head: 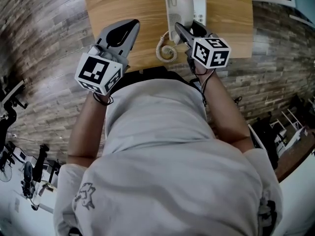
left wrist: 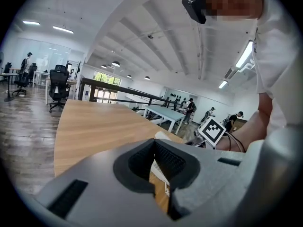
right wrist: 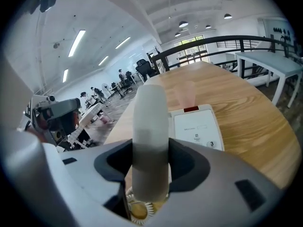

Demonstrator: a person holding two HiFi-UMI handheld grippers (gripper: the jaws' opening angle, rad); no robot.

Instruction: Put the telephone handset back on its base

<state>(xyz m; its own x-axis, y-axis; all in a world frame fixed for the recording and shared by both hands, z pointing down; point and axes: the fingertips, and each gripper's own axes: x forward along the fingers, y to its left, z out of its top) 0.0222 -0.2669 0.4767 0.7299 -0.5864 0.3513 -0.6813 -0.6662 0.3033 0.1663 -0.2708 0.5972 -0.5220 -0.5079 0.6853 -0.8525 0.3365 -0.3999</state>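
Note:
A white telephone base (head: pixel 198 6) lies near the far edge of the wooden table (head: pixel 138 4). My right gripper (head: pixel 186 29) is shut on the white handset (head: pixel 180 11), which stands over the base's left half; whether it touches the base I cannot tell. In the right gripper view the handset (right wrist: pixel 150 126) rises between the pads, with the base (right wrist: pixel 196 126) just beyond it. The coiled cord (head: pixel 167 50) hangs to the table's near edge. My left gripper (head: pixel 125 27) hovers over bare table to the left, jaws together and empty, seen again in the left gripper view (left wrist: pixel 154 161).
The table's near edge (head: pixel 147 69) runs just in front of the person's torso. Grey plank floor (head: pixel 34 43) surrounds the table. The gripper views show office chairs (left wrist: pixel 57 86), other desks (left wrist: pixel 165 115) and people far off.

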